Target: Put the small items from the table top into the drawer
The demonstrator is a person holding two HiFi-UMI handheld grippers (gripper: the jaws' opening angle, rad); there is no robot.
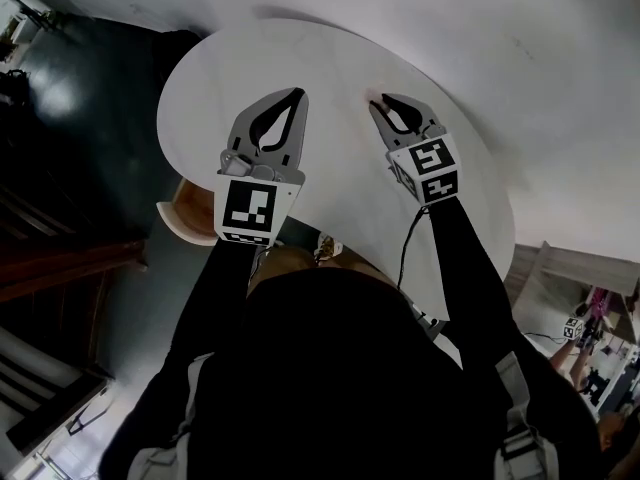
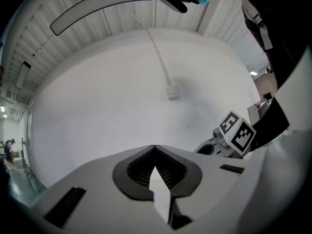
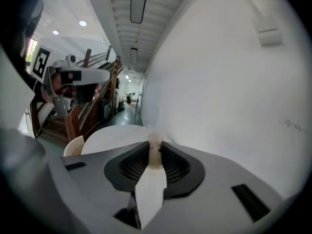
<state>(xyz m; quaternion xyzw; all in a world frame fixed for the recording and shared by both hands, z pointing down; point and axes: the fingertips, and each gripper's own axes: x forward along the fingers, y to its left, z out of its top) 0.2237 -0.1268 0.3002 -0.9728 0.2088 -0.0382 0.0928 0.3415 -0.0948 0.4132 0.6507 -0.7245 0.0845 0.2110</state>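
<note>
Beginning with the head view: a round white surface (image 1: 330,58) set against a white wall (image 1: 480,28). The left gripper (image 1: 297,94) and right gripper (image 1: 380,104) are both above it, well apart, pointing away from the person. A small pale item (image 1: 373,99), pinkish, sits at the tips of the right gripper, and no other loose item shows on the surface here. A rounded beige piece (image 1: 180,213) lies below the near-left edge; whether it belongs to the drawer cannot be told. Left gripper view: the jaws of the left gripper (image 2: 155,147) are together at the tips with nothing between them. Beyond is the wall with a cable duct (image 2: 158,57) ending in a small box, and the right gripper's marker cube (image 2: 238,133) is at right. Right gripper view: the jaws of the right gripper (image 3: 155,144) are clamped on the small pale item (image 3: 155,155), which is upright between the pads and stands out just past the tips. The surface (image 3: 117,133) lies beyond and below, with a wooden staircase (image 3: 92,113) at left. Task's thing: in the right jaws, judged clear of the surface and not yet in the drawer, which no view identifies. Hazards, as judged: the hold is narrow and near the tips, so a quick swing or tilt could let the item slip to the floor. Releasing before the drawer is open and directly beneath would drop it outside.
</note>
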